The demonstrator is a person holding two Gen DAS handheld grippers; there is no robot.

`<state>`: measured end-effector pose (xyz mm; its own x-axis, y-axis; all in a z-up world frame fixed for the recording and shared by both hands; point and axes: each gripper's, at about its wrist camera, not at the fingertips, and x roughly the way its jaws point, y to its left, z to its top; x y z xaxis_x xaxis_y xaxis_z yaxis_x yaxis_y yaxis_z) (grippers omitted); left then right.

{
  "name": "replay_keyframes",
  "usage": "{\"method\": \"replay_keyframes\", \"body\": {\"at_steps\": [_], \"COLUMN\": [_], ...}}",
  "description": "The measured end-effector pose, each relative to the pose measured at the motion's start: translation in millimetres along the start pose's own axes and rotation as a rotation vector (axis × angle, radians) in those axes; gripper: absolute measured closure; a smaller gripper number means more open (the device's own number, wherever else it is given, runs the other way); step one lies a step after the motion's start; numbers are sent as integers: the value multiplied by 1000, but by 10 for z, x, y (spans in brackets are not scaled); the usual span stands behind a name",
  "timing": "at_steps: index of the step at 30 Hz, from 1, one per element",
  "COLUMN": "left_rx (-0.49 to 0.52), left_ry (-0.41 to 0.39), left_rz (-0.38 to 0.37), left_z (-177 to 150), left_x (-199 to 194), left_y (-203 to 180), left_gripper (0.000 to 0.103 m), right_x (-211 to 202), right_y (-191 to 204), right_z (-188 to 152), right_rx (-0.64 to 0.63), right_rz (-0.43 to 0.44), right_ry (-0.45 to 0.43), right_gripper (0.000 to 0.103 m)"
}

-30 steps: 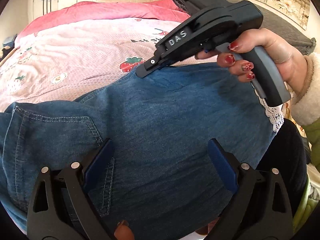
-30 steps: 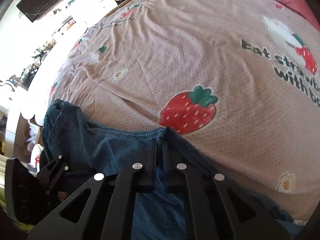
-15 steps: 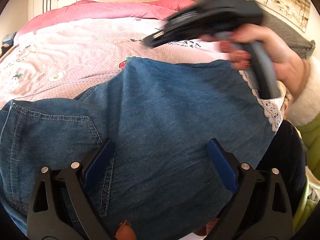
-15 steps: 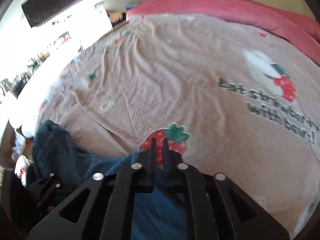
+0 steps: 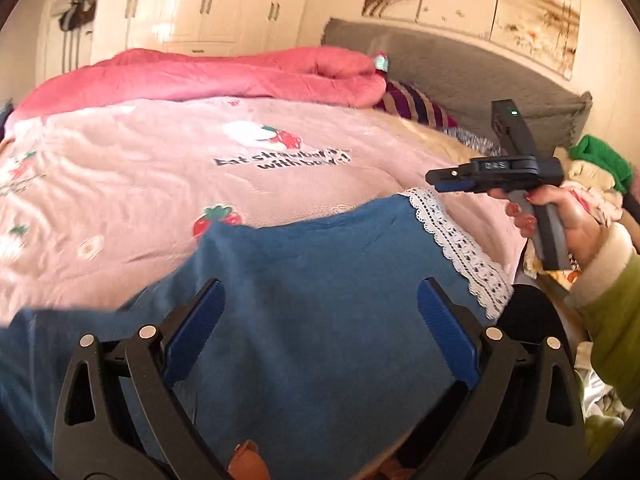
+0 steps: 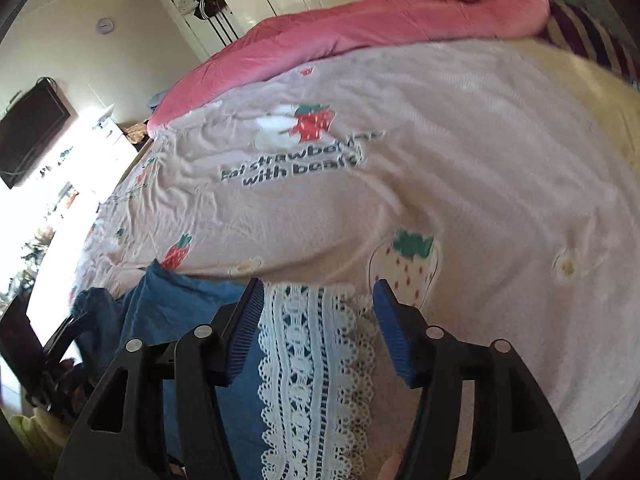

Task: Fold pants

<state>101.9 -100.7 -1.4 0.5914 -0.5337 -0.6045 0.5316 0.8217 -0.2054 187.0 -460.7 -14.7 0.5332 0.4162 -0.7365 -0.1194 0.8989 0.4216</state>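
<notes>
Here both jaws gape, empty; left gripper (image 5: 320,336) over pants (image 5: 320,280); right gripper (image 6: 320,332) over lace hem (image 6: 308,360).

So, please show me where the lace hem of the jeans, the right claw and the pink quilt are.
lace hem (image 6: 308,364): right wrist view, on the white lace band.
right claw (image 6: 320,332): right wrist view, midway between its blue tips.
pink quilt (image 5: 224,76): left wrist view, on its folded upper surface.

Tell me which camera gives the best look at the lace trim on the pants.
The right wrist view: the lace trim fills the space between the open right tongs, its pattern sharp. The left wrist view shows the same trim farther off, as a thin strip along the pants edge.
</notes>
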Motion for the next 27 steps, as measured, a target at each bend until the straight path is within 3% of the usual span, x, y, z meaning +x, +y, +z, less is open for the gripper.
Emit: {"method": "replay_keyframes", "body": {"at_steps": [3, 4, 6, 7, 8, 10, 14, 22, 27], "left_rx": [-34, -50, -94, -109, -111, -110, -121, -93, -89], "left_ry": [99, 126, 168, 186, 188, 207, 209, 193, 184], "left_rz": [56, 71, 95, 110, 116, 136, 132, 130, 124], "left_z": [140, 163, 191, 202, 193, 204, 202, 172, 157], "left_x": [394, 490, 685, 757, 796, 919, 1027, 1039, 1022], "left_y": [96, 139, 269, 310, 326, 359, 423, 401, 401], "left_gripper": [13, 18, 29, 31, 34, 40, 40, 38, 37], "right_x": [76, 102, 147, 158, 162, 123, 31, 339, 423], "right_y": [-39, -57, -42, -36, -38, -13, -4, 45, 179], "right_z": [-20, -16, -34, -32, -43, -64, -110, -169, -220], "right_rx": [18, 25, 7, -1, 8, -6, -50, -105, -203], "right_rz": [61, 63, 50, 42, 54, 20, -88, -205, -312], "right_ry": [26, 34, 39, 39, 43, 28, -17, 2, 8], "right_gripper": [47, 47, 68, 87, 99, 100, 100, 99, 99]}}
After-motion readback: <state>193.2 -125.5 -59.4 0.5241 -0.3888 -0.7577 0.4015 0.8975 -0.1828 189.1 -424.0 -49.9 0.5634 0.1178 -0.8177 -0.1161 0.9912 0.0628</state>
